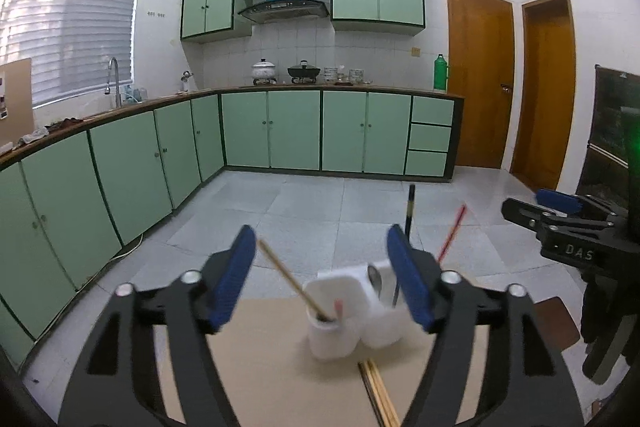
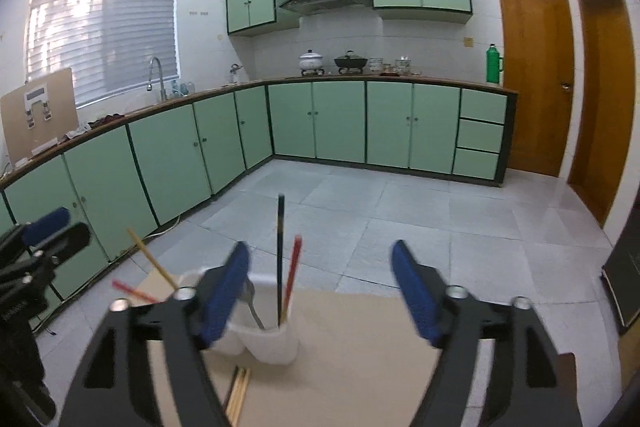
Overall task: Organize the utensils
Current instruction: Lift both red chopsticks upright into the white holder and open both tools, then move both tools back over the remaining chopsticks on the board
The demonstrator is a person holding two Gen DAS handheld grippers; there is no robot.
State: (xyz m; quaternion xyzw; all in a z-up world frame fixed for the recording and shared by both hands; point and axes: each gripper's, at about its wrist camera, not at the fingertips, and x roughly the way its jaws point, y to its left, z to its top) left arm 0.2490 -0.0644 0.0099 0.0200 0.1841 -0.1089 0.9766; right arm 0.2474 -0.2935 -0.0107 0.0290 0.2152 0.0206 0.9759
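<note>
Since both grippers, left (image 1: 322,279) & right (image 2: 320,293), hang released w/ nothing held, you go for the loose chopsticks (image 1: 378,391) by the holder (image 1: 348,311). They're prob. light, stiff, slippery; pinch mid-shaft.

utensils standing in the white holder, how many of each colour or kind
Wooden chopstick: 1
Black chopstick: 1
Red chopsticks: 2, one upright and one leaning low
Metal spoon: 1
Total: 5 standing in the white holder

More wooden chopsticks lie on the board in front of it; their number is unclear.
</note>
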